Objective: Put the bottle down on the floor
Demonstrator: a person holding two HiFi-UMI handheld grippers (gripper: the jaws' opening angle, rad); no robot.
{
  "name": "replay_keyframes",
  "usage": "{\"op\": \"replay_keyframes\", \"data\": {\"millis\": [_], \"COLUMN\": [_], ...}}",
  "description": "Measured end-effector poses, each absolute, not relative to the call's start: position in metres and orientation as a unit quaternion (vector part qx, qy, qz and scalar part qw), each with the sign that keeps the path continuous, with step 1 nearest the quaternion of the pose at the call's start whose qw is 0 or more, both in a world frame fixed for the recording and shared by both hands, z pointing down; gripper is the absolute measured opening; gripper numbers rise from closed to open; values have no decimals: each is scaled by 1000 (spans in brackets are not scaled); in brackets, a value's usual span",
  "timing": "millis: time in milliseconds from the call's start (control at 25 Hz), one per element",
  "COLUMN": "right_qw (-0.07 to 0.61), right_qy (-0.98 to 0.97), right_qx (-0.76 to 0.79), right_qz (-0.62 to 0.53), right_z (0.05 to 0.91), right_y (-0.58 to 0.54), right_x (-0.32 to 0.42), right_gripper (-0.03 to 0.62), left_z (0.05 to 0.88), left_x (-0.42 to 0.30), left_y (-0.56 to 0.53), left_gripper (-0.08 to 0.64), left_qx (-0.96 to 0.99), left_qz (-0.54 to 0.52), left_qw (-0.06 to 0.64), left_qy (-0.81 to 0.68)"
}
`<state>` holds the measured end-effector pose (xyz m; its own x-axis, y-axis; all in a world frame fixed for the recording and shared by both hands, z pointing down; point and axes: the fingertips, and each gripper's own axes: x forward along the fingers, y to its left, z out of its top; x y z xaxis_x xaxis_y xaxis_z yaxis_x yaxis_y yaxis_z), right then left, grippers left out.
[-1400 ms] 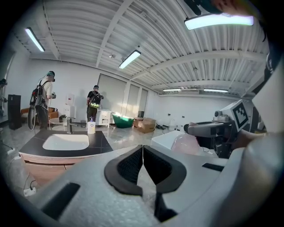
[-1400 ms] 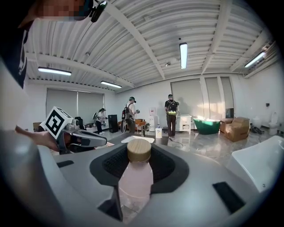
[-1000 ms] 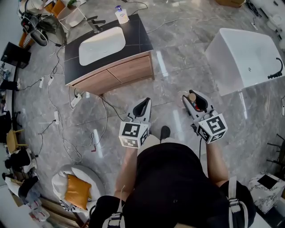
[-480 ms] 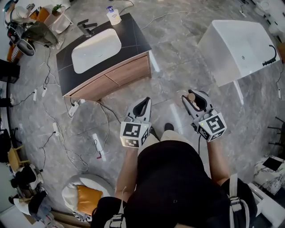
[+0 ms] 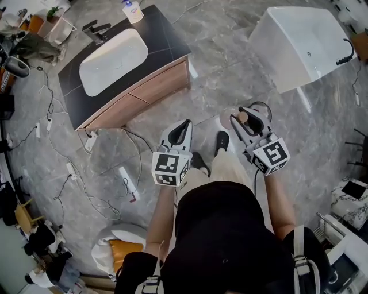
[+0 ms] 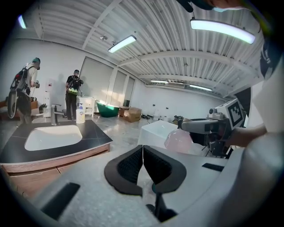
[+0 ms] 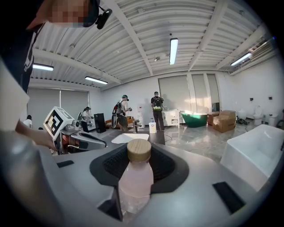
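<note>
A pink translucent bottle with a tan cap is held at waist height above the grey marble floor. My right gripper is shut on the bottle. The black pads press on its body and the cap points away from the camera. My left gripper is shut and holds nothing. It stays level with the right one, to its left. In the left gripper view the jaws meet tip to tip, and the bottle's pink base shows off to the right.
A dark-topped vanity with a white sink stands ahead on the left, with a soap dispenser on it. Ahead on the right is a white bathtub. Cables and a power strip lie on the floor at the left. People stand far off.
The person has stepped forward, so the vanity and the tub have slid up in the head view. Both grippers keep their pose. The bottle stays in the right one.
</note>
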<state>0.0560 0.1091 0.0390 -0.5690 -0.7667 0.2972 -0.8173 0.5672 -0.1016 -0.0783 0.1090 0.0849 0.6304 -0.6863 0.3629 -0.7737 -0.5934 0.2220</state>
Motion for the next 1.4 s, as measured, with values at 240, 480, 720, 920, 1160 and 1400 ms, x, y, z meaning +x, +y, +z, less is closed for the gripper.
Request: {"op": "replay_keyframes", "data": {"millis": [240, 480, 720, 920, 1160, 1400], "right_qw": [120, 132, 148, 158, 147, 129], "right_qy": [-883, -893, -897, -902, -910, -915], "right_qx": [438, 411, 394, 379, 370, 367], "right_qz": [121, 126, 132, 129, 113, 108], "right_z": [63, 95, 147, 207, 284, 375], "right_y": [86, 50, 8, -26, -57, -83], "right_x": [59, 71, 81, 86, 95, 97], "right_gripper": [138, 138, 138, 138, 138, 138], "left_z": [106, 131, 180, 236, 318, 415], "left_x": [-67, -46, -31, -28, -25, -34], "left_y": [90, 53, 13, -19, -43, -64], "left_gripper": [23, 23, 23, 23, 23, 23], "left_qx": [882, 882, 879, 877, 875, 871], "left_qz": [127, 122, 128, 126, 126, 126], "left_qw": [187, 186, 187, 186, 184, 181], "left_qy": [-413, -416, -420, -425, -429, -438]}}
